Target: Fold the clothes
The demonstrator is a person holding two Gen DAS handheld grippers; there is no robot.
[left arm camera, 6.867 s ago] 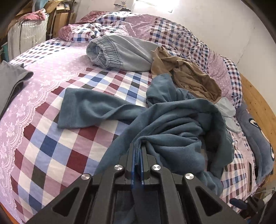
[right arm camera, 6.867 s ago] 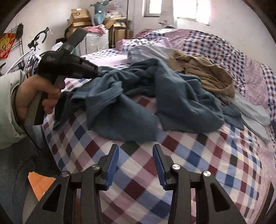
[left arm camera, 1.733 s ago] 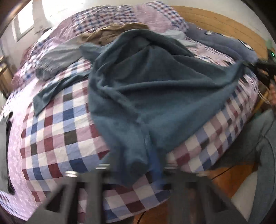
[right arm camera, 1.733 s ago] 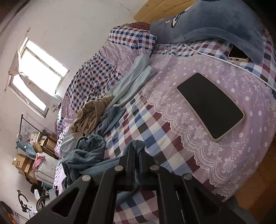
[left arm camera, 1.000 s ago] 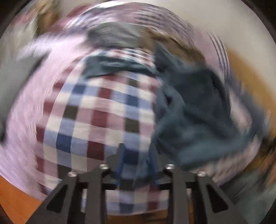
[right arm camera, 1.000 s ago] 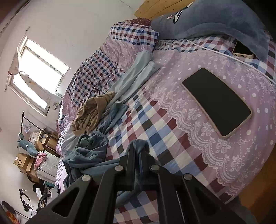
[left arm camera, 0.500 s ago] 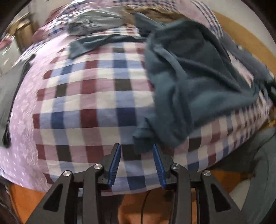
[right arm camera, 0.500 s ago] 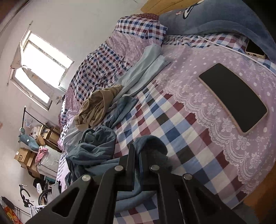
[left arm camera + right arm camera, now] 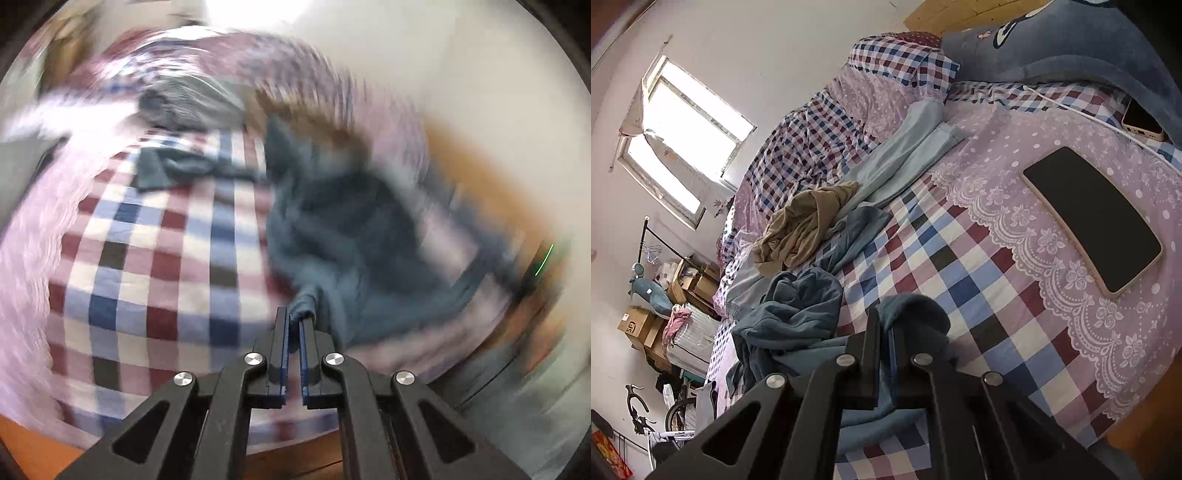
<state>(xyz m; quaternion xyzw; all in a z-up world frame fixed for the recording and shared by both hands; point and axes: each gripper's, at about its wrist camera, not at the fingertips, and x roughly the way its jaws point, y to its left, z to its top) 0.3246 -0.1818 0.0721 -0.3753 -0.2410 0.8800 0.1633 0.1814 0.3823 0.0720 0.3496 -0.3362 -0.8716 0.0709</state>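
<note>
Garment status: the blue fleece (image 9: 798, 314) lies bunched and unfolded on the bed (image 9: 979, 258), beside the tan garment (image 9: 805, 221). My left fingers (image 9: 294, 321) are pinched tight on one edge, my right fingers (image 9: 884, 332) on another. No fold shows; tan and pale blue pieces (image 9: 905, 158) remain loose.

Left gripper (image 9: 291, 321) and right gripper (image 9: 884, 325) were each clamped on teal cloth, jaws nearly together

We see daylight from the window (image 9: 683, 136); our left wrist view smears with motion blur, the right stays sharp, fisheye-bent at edges.
</note>
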